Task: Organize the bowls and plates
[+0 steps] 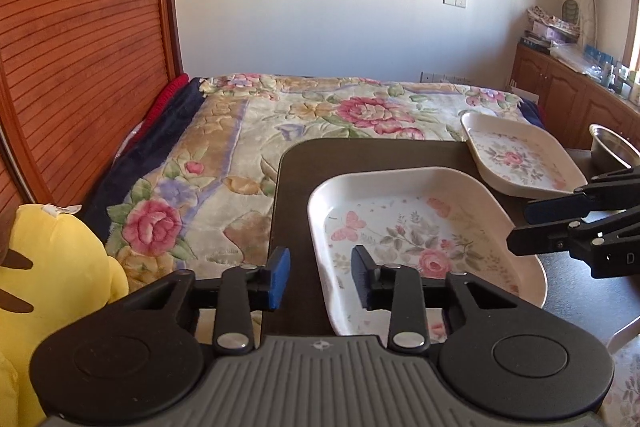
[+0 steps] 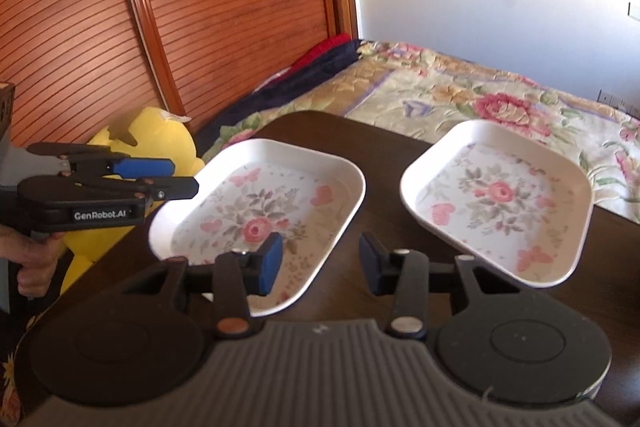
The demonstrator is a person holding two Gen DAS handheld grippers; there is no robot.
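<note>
Two white rectangular plates with a pink rose print lie on a dark table (image 1: 296, 163). The near plate (image 1: 420, 239) also shows in the right wrist view (image 2: 264, 211); the far plate (image 1: 516, 157) also shows there (image 2: 500, 195). My left gripper (image 1: 320, 277) is open and empty, straddling the near plate's left rim. My right gripper (image 2: 320, 263) is open and empty, above the table between the two plates. Each gripper shows in the other's view: the right (image 1: 528, 231) and the left (image 2: 184, 177). A steel bowl (image 1: 612, 145) stands at the table's far right.
A bed with a floral blanket (image 1: 320, 115) lies behind the table. A wooden headboard (image 1: 80, 47) stands at the left. A yellow plush toy (image 1: 52, 267) sits beside the table's left edge. Wooden cabinets (image 1: 568, 87) line the right wall.
</note>
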